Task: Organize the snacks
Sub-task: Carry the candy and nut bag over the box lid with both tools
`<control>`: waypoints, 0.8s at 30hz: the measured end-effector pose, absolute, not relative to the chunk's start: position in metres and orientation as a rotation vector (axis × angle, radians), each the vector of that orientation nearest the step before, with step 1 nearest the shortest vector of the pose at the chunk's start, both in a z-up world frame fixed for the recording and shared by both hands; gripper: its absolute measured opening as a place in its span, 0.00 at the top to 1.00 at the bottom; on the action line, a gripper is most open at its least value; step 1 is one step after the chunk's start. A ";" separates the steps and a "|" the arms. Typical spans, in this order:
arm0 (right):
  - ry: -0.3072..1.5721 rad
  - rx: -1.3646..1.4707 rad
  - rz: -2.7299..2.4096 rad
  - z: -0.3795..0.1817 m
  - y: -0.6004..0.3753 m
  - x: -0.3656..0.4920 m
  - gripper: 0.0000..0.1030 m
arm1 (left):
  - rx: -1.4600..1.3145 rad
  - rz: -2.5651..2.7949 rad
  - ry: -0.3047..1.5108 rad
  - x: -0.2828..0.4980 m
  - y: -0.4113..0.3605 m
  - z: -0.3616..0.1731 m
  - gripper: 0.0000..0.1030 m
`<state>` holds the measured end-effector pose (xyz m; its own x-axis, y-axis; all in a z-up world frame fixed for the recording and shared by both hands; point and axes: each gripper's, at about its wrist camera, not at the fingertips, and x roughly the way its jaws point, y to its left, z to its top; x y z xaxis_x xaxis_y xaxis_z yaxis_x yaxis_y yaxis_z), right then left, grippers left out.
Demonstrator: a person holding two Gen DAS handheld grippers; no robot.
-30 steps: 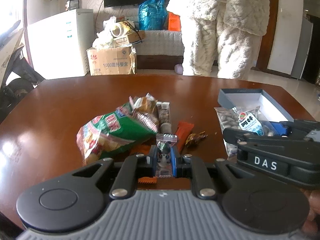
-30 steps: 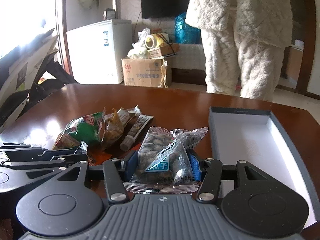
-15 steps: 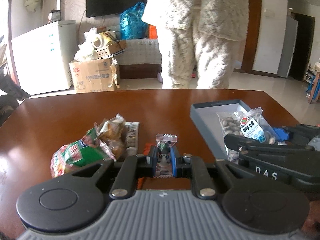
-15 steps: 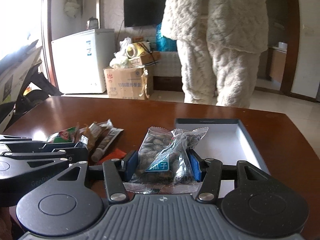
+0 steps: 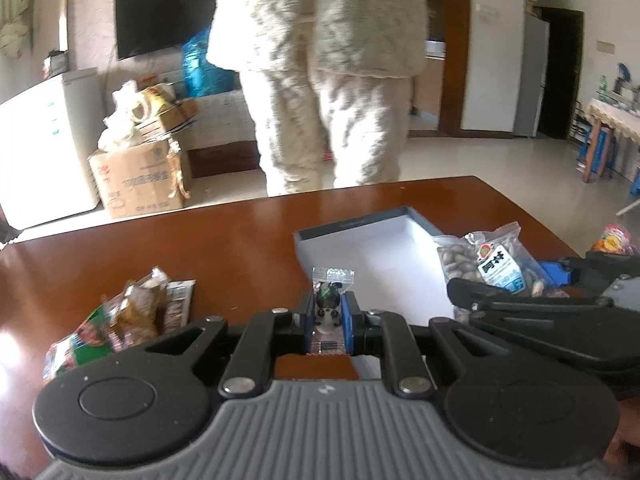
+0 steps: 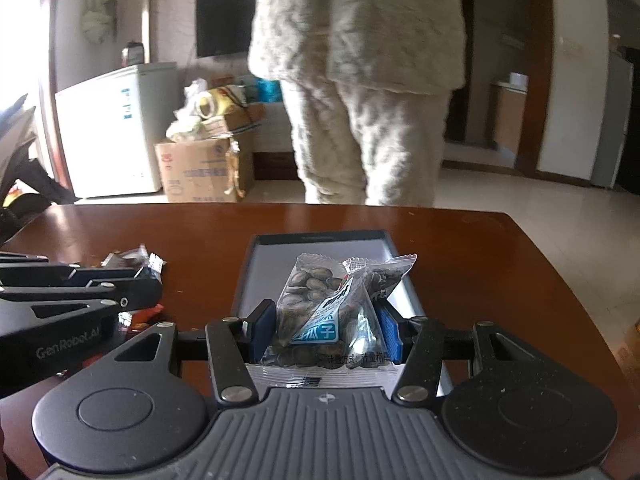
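Note:
My left gripper (image 5: 329, 312) is shut on a small clear candy packet (image 5: 330, 280) with a panda print, held at the near left edge of the grey box (image 5: 384, 264). My right gripper (image 6: 326, 330) is shut on two clear bags of seeds (image 6: 320, 304) and holds them over the near end of the same box (image 6: 320, 240), whose white inside shows bare. The seed bags also show in the left wrist view (image 5: 488, 264). Loose snack packets (image 5: 120, 316) lie on the brown table (image 5: 224, 248) left of the box.
A person in a fluffy cream suit (image 6: 360, 80) stands just beyond the table's far edge. A cardboard carton (image 6: 200, 172) and a white freezer (image 6: 116, 128) stand on the floor behind. The left gripper's body (image 6: 72, 304) lies left of the box.
Both grippers have swung right with their packets. The box now lies straight ahead of the right gripper, and the snack pile has slid to the left of both views.

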<state>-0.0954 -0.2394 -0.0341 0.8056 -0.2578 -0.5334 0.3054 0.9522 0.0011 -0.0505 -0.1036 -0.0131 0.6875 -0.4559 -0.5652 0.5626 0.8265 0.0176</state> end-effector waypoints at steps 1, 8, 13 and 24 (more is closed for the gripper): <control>0.561 0.094 -0.309 -0.035 -0.243 -0.097 0.48 | 0.202 -0.583 0.578 -0.052 -0.110 -0.014 0.89; 0.593 0.107 -0.354 -0.050 -0.265 -0.103 0.48 | 0.243 -0.623 0.596 -0.053 -0.143 -0.026 0.89; 0.626 0.100 -0.369 -0.063 -0.274 -0.106 0.48 | 0.273 -0.640 0.605 -0.052 -0.158 -0.037 0.89; 0.674 0.069 -0.365 -0.084 -0.274 -0.106 0.48 | 0.349 -0.670 0.641 -0.044 -0.182 -0.064 0.89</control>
